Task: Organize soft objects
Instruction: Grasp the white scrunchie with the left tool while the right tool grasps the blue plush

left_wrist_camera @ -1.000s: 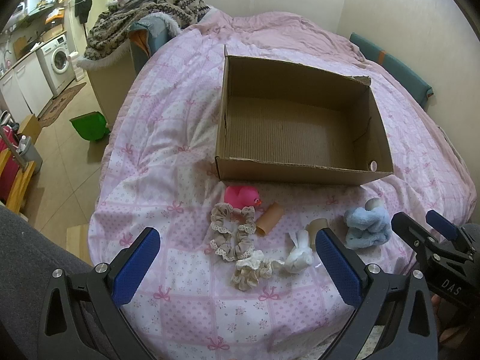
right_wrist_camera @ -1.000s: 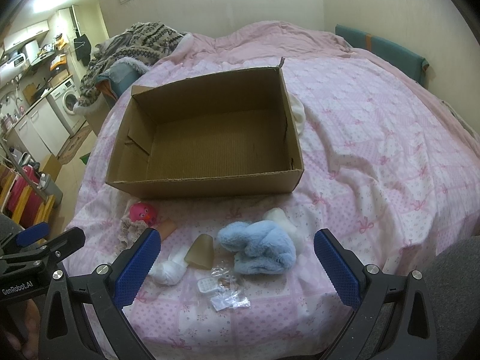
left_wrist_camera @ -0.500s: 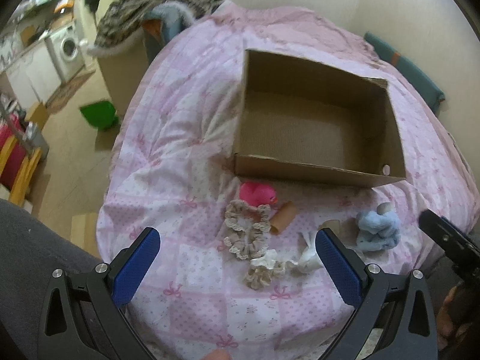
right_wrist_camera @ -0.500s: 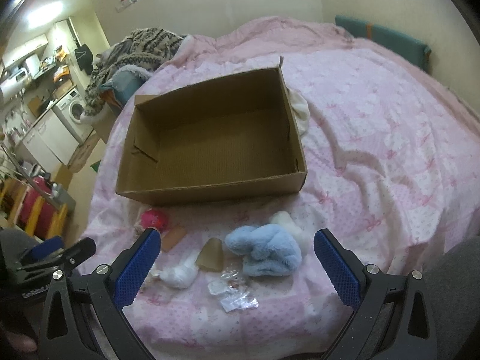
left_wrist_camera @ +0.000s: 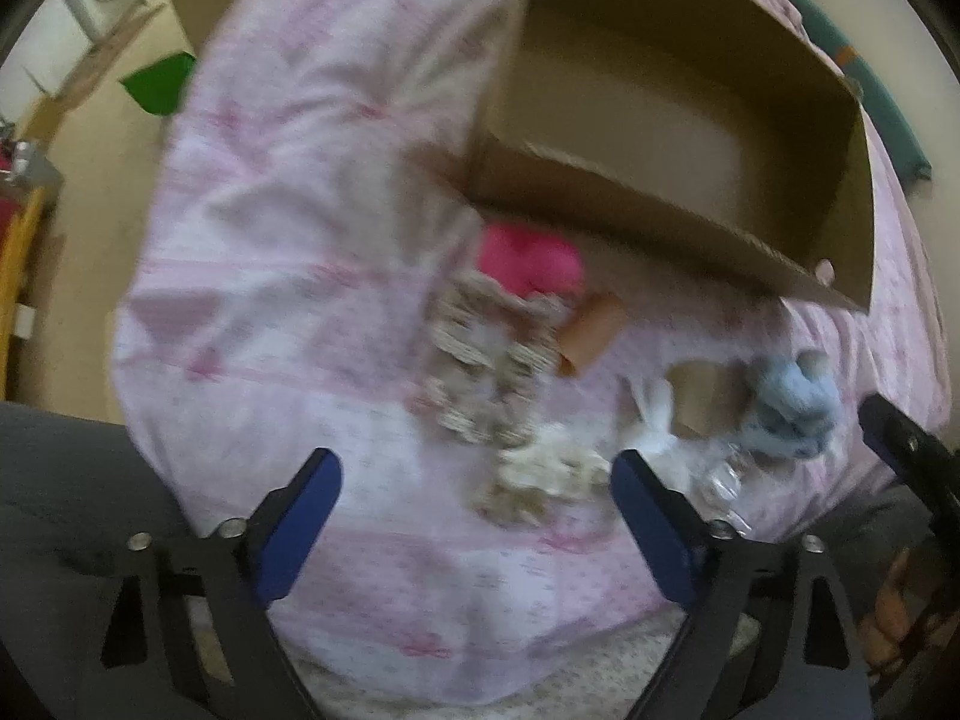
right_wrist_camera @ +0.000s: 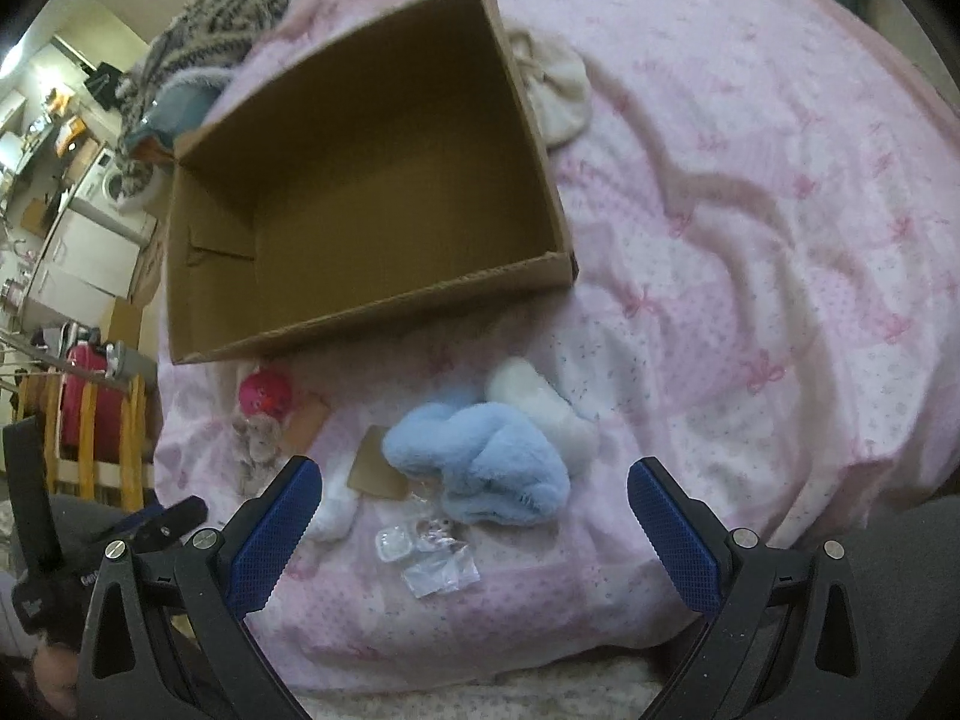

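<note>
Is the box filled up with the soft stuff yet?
Not yet. The cardboard box is empty. Both the left gripper and the right gripper are open and hold nothing. Everything is left to do: the blue fluffy thing, pink toy and frilly scrunchies lie on the bed.

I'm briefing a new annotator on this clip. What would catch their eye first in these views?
The big open cardboard box on the pink quilt dominates, with nothing visible inside it. In front of it lies a scatter of small things: a fluffy blue plush nearest the right gripper, and a bright pink ball toward the box's left corner. Both the right gripper and the left gripper hang open, holding nothing.
</note>
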Available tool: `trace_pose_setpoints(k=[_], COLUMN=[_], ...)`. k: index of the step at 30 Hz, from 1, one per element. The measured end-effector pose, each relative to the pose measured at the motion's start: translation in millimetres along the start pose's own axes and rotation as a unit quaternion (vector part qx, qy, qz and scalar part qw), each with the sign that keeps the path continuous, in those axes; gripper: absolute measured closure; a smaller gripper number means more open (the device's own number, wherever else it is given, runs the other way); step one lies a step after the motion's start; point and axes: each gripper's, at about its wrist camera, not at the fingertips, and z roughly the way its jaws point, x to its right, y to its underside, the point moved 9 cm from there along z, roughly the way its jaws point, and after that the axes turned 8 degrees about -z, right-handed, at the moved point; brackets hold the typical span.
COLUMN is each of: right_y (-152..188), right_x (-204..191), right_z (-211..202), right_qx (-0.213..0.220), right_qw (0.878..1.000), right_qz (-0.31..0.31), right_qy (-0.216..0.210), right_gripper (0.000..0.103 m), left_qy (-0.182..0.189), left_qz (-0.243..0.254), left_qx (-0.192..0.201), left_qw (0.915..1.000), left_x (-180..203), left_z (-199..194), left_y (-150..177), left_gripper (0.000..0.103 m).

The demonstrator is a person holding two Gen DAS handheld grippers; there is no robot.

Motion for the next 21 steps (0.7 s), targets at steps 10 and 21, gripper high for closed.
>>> trace_pose_setpoints(k=[10,21], right_y=[-2.3,-4.8], right_x=[17.5,17.9], right_z=[14.7,15.2], right_qx=[-0.006,-0.017], right_qw=[1.0,0.998], right_qz=[0.026,0.046], right_qy=[0.0,-0.028], right_gripper=[0.0,0.0], left_qy=[0.027,0.044], left_qz=[-0.017,0.008], left_qx=[-0.073,-0.004], left_qw=[0.9968,0.999], left_x=[12.9,-3.2], left_z=[44.8,-36.6], left_y=[14.4,0.3], left_gripper=[0.082,0.092])
